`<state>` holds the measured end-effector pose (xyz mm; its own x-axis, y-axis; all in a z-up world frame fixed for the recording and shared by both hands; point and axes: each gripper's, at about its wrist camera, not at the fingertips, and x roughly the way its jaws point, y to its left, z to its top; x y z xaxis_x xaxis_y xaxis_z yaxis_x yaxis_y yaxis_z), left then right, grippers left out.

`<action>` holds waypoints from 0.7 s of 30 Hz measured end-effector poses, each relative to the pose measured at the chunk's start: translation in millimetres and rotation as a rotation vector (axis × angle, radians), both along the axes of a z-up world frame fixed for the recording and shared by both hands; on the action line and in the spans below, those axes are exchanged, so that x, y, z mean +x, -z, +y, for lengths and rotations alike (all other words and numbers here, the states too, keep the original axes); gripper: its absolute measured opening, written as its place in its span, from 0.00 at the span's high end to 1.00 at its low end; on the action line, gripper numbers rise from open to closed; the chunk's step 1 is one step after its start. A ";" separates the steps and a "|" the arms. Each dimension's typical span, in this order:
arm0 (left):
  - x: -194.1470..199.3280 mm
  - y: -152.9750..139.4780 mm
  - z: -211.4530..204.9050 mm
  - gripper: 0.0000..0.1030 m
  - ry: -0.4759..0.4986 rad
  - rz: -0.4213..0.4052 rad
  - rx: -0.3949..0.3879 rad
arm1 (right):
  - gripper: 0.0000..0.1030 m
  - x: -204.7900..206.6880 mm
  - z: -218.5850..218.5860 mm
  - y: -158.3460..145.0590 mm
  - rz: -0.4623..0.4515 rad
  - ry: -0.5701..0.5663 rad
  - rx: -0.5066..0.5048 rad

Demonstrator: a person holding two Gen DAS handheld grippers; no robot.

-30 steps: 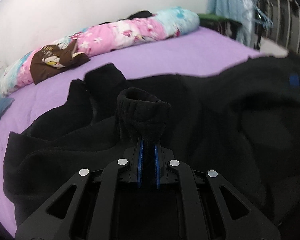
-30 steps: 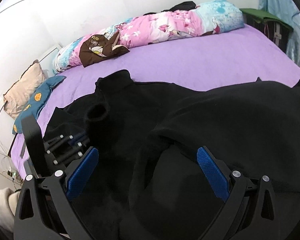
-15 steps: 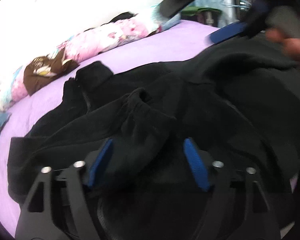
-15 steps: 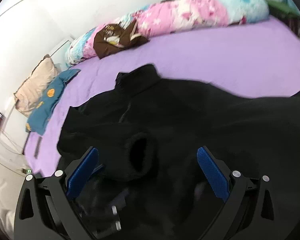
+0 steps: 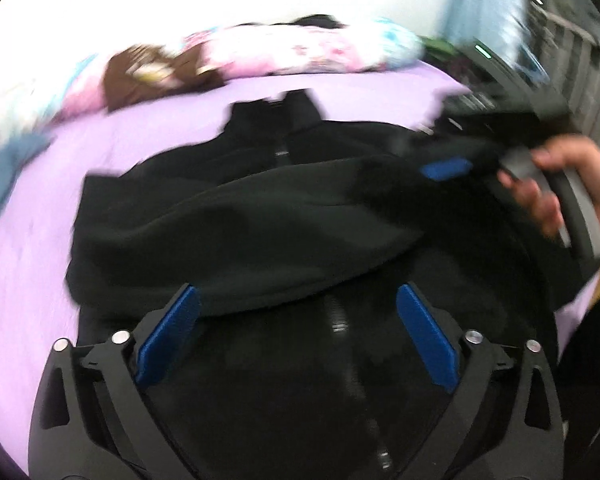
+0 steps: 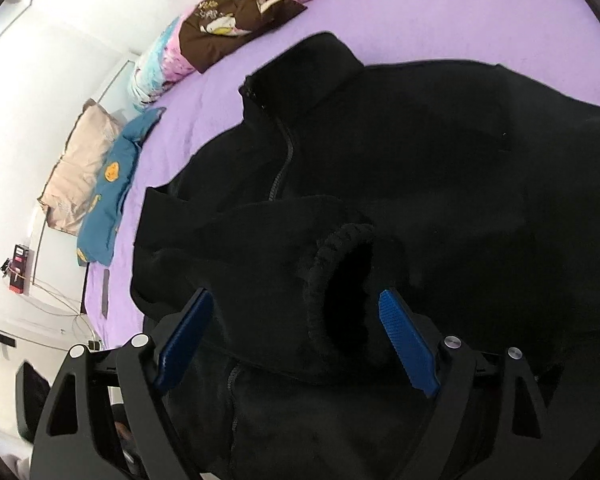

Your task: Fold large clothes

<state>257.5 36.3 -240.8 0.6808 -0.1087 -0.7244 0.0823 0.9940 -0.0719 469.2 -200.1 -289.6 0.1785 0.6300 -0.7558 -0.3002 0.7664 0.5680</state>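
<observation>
A black zip-up jacket [image 5: 300,208] lies spread on the purple bed, collar [image 6: 312,60] toward the wall. One sleeve is folded across its front, its ribbed cuff [image 6: 332,264] lying open-ended. My right gripper [image 6: 294,294] hovers low over that cuff. Its jaws are closing with the cuff between them, and the blue pads are clear of the cloth. My left gripper [image 5: 296,292] hangs above the jacket's lower front by the zip. Its jaws are opening wide and hold nothing. In the blurred left wrist view a hand [image 5: 560,188] holds the right gripper at the right.
The purple sheet [image 6: 460,20] shows bare beyond the collar. A pink and blue rolled duvet [image 5: 300,52] with a brown garment [image 6: 236,28] runs along the wall. A teal cloth [image 6: 108,184] and a beige pillow [image 6: 80,160] lie at the left end.
My left gripper let go of the sleeve cuff, opened wide and drew away; the sleeve now lies across the jacket. My right gripper sank toward the cuff and its jaws narrowed a little.
</observation>
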 end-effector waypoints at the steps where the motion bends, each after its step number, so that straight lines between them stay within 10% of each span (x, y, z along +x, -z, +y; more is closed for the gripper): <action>1: -0.2 0.4 10.2 0.06 -0.031 0.007 -0.034 | 0.18 0.3 2.6 1.5 0.000 -0.001 -0.007; 21: 4.3 20.9 158.2 0.06 -0.386 0.003 -0.384 | 0.18 13.2 32.1 11.5 0.039 -0.028 -0.070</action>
